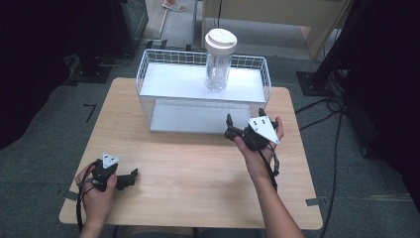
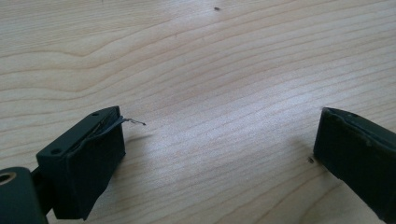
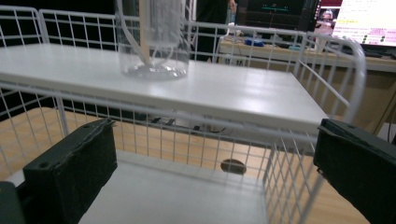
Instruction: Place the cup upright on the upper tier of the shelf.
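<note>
From the high view, a clear plastic bottle with a white screw lid point(image 1: 219, 59) stands upright on the top shelf of a white wire two-tier rack point(image 1: 148, 74), toward the shelf's right half. The rack sits at the far edge of a pale wooden desk point(image 1: 198, 168). The right gripper point(image 1: 232, 127) is held just in front of the rack's lower tier, near its right end, pointing left and up toward the rack, apart from the bottle. The left gripper point(image 1: 132, 176) rests low on the desk near the front left corner, well apart from everything. Judging by this, the bottle is already placed on the shelf or has not yet been picked up; I cannot tell which, and neither gripper carries anything. Count: one bottle, one rack with two shelves, two grippers, one desk.

In the left gripper view, the left gripper point(image 2: 219, 135) has its two black jaws spread wide over bare wood grain, holding nothing. A thin strip of padding peels from the tip of one jaw.

In the right gripper view, the right gripper point(image 3: 215, 154) is likewise released, jaws wide apart and empty, aimed between the two shelves. The bottle's base point(image 3: 152, 46) stands on the upper shelf above and left of centre; a light strip shows inside it, too unclear to name. If the bottle is to be grasped, the gripper would need to rise above the shelf edge first.
</note>
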`<state>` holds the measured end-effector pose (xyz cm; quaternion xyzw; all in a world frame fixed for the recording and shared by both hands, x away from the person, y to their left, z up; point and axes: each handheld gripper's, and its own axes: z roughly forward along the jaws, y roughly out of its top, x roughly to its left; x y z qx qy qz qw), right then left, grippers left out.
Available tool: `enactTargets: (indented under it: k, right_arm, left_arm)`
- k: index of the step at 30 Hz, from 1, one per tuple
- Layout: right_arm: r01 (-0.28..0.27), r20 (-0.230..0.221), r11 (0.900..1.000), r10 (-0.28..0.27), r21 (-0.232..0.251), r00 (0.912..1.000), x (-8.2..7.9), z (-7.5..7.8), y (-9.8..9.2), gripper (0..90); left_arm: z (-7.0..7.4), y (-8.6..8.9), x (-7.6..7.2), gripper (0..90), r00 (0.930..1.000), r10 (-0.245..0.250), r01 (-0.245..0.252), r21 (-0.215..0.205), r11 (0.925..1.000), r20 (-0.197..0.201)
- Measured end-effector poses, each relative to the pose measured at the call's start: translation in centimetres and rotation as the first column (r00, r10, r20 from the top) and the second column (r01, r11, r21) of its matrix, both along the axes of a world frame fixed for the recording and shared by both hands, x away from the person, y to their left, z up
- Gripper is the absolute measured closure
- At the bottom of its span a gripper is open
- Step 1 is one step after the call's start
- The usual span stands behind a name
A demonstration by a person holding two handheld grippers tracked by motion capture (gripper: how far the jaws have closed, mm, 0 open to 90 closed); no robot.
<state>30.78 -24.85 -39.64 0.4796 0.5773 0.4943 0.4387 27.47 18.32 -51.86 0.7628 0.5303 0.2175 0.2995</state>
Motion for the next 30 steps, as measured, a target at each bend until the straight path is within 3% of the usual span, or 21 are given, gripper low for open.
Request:
enactTargets:
  k: [9,15,22,30]
  right_arm:
    - [0.049,-0.049,0.999,-0.05,-0.007,0.9976,-2.5,-3.1,-3.2,0.0]
    - [0.097,-0.089,0.995,-0.097,-0.005,0.9914,-4.2,-5.4,-5.5,0.0]
    - [0.162,-0.142,0.987,-0.162,-0.013,0.9765,-6.1,-8.0,-8.1,0.0]
    - [0.203,-0.188,0.979,-0.204,-0.024,0.9607,-8.1,-9.7,-10.8,0.0]
  left_arm:
    - [0.0,0.0,0.0,2.5,1.0,0.001,-0.001,-0.001,1.0,-0.001]
    - [0.0,0.0,0.0,2.5,1.0,0.001,-0.001,-0.001,1.0,-0.001]
    - [0.0,0.0,0.0,2.4,1.0,0.001,-0.001,-0.002,1.0,-0.001]
    - [0.0,0.0,0.0,2.4,1.0,0.0,0.0,0.0,1.0,0.0]
